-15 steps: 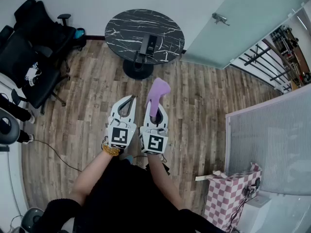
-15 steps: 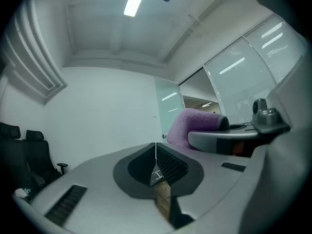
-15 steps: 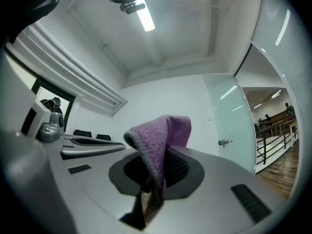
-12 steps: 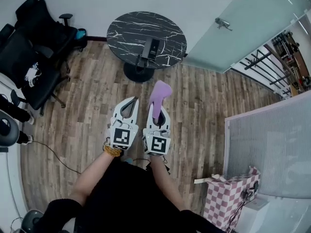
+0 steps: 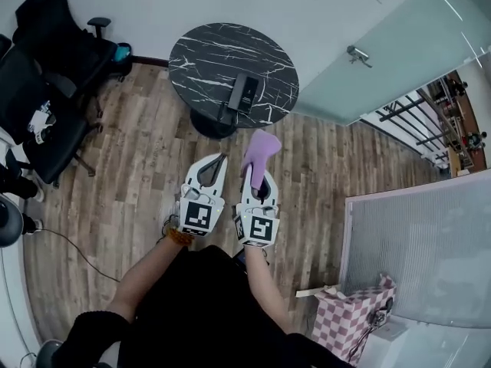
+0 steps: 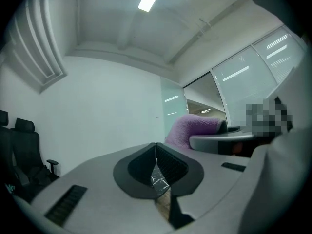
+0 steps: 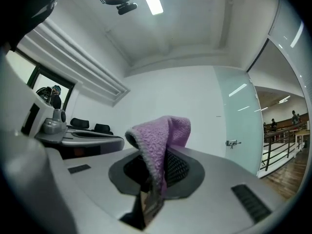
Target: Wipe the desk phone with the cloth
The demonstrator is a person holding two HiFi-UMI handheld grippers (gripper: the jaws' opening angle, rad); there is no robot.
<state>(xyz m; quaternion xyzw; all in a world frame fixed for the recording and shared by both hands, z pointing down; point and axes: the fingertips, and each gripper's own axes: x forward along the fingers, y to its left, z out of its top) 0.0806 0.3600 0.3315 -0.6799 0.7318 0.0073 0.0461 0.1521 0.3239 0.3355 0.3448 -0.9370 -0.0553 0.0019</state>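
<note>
A black desk phone (image 5: 245, 92) lies on a round black marble table (image 5: 207, 56) ahead of me in the head view. My right gripper (image 5: 261, 176) is shut on a purple cloth (image 5: 260, 150), which stands up out of its jaws; the cloth (image 7: 161, 140) folds over the fingertips in the right gripper view. My left gripper (image 5: 217, 162) is held beside it, shut with nothing in its jaws. Both grippers point level over the wooden floor, short of the table. The cloth (image 6: 191, 128) also shows to the right in the left gripper view.
Black office chairs (image 5: 46, 75) stand at the left by the wall. A frosted glass door (image 5: 383, 44) is at the right of the table. A pink checked bag (image 5: 349, 320) sits at the lower right beside a grey partition (image 5: 422, 236).
The table and phone have drawn a little nearer and shifted in the head view. Both grippers keep their places side by side, the cloth still in the right one.
</note>
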